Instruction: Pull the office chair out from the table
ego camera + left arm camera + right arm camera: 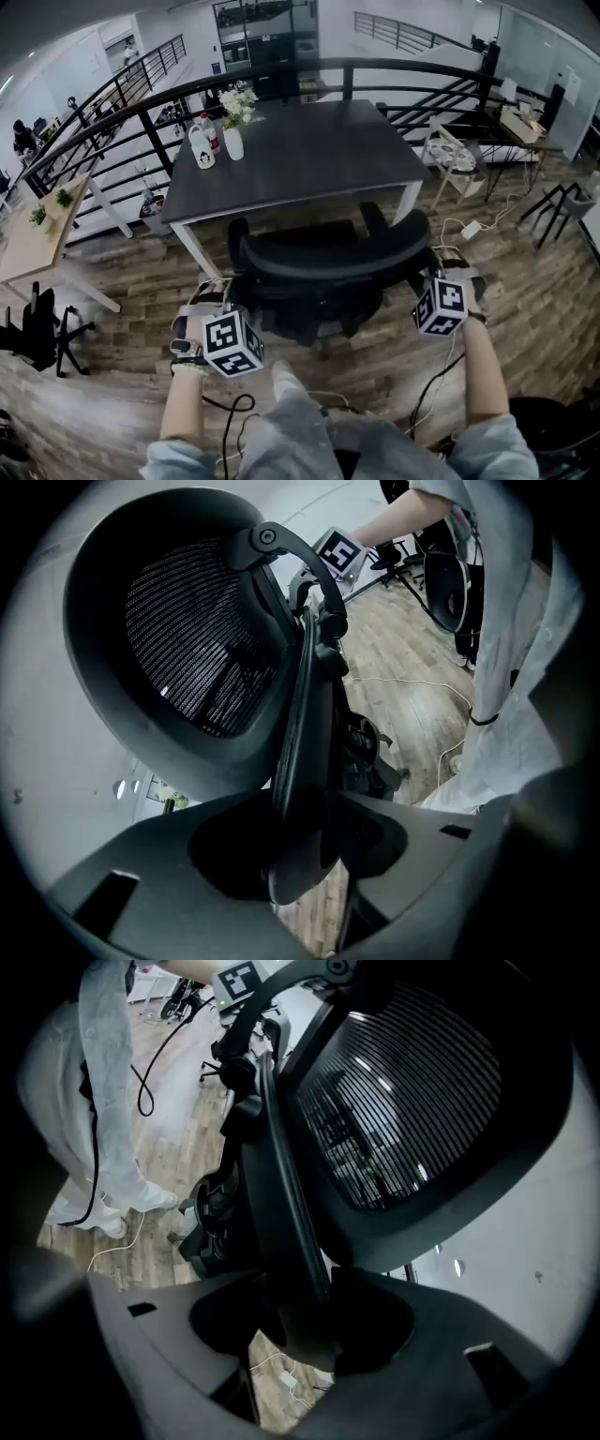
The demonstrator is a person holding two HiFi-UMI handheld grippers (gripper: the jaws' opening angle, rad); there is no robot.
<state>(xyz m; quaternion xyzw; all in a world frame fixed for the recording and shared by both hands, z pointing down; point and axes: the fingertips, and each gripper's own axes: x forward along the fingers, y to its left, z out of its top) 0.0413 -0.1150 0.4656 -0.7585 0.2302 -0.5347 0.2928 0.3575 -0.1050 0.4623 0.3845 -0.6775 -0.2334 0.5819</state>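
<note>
We hold the office chair (319, 267) by its backrest, one tool on each side. The left gripper (305, 855) is clamped on the left edge of the backrest. In the left gripper view the thin dark rim of the frame runs straight down between the jaws, and both jaws sit against it. The right gripper (309, 1326) grips the right edge in the same way, with the rim wedged between its jaws and the mesh panel rising beside it. Neither tool holds anything else.

In the head view the chair stands on the wooden floor (122, 272), facing the near edge of the dark table (309, 150). Its two armrests reach up to that edge, and its curved backrest lies on our side, clear of the tabletop. The seat is mostly hidden under the backrest, so we cannot tell how much of it is still under the table.

On the far left corner of the table stand a white vase of flowers (234, 136) and, just beside it, some bottles (202, 145). A black railing (141, 103) runs behind the table. Our own legs (309, 431) show at the bottom of the head view, close behind the chair.
</note>
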